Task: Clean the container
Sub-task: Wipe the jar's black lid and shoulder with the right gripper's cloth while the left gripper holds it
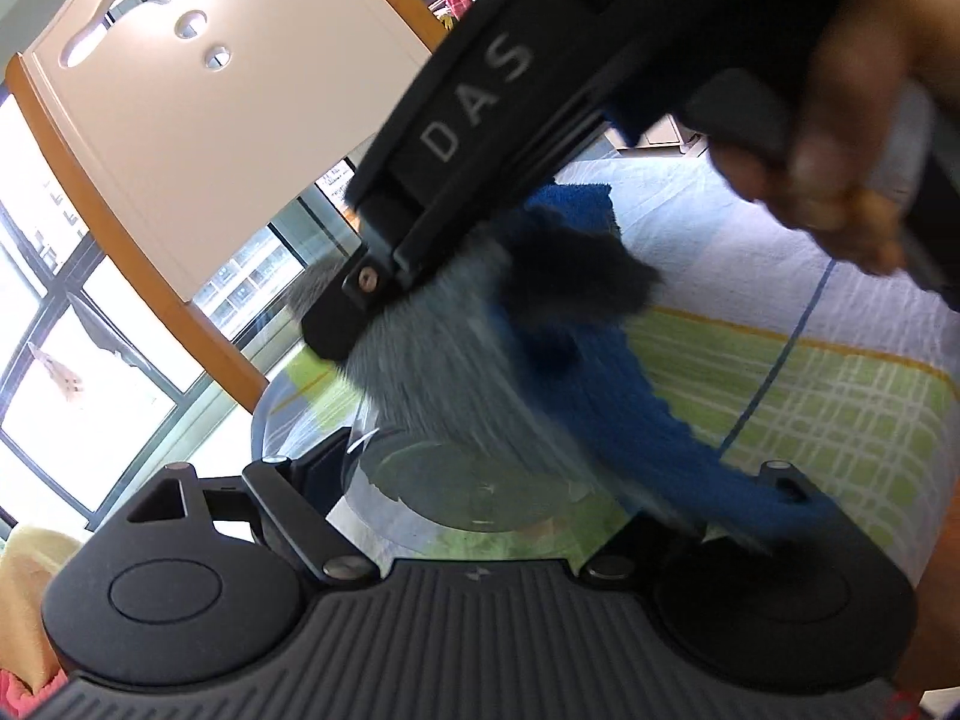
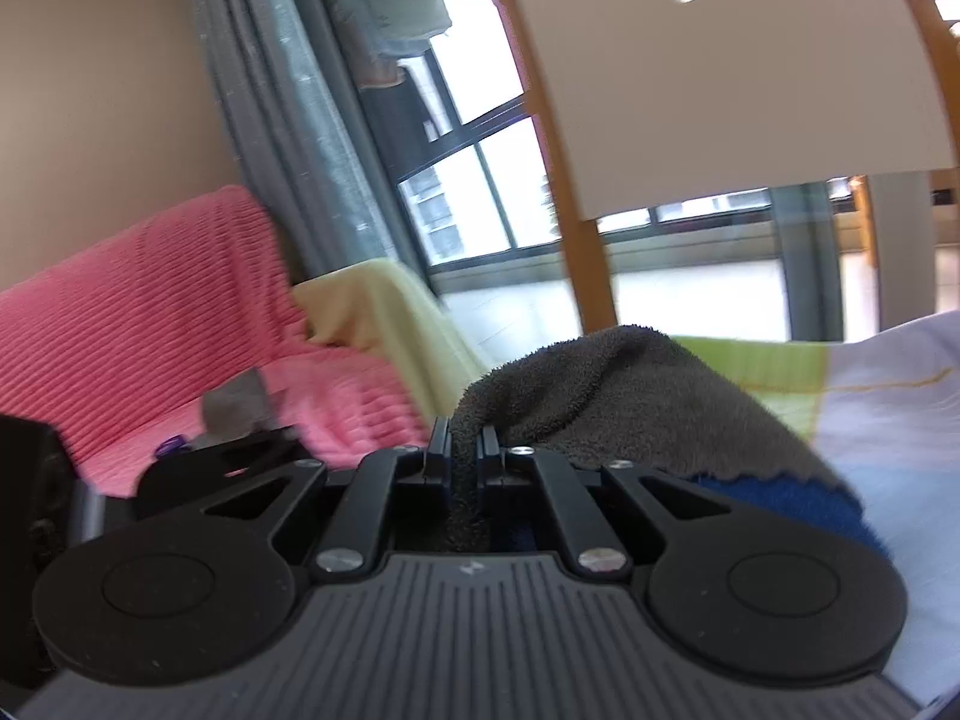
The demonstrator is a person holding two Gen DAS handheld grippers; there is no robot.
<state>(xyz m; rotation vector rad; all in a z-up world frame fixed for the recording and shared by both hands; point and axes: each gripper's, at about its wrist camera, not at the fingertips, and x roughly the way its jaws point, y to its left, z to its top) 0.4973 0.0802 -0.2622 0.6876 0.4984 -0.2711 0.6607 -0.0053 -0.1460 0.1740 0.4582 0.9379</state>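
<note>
Black left gripper (image 1: 480,480) jaws clasp a clear round glass container (image 1: 480,498) by its sides, above a green-and-white checked cloth (image 1: 840,420). Inside the container, a blurred grey-and-blue terry towel (image 1: 600,396) is pushed in by the black right gripper (image 2: 462,450), whose jaws pinch the towel's fold. A person's hand (image 1: 852,138) grips that tool.

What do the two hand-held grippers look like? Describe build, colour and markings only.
Left hand-held gripper: matte black, ribbed grey top plate, two round black discs at its sides, silver screws on black linkage bars. Right hand-held gripper: same build, with narrow black fingers; in the left wrist view its black body carries grey letters "DAS".
</note>
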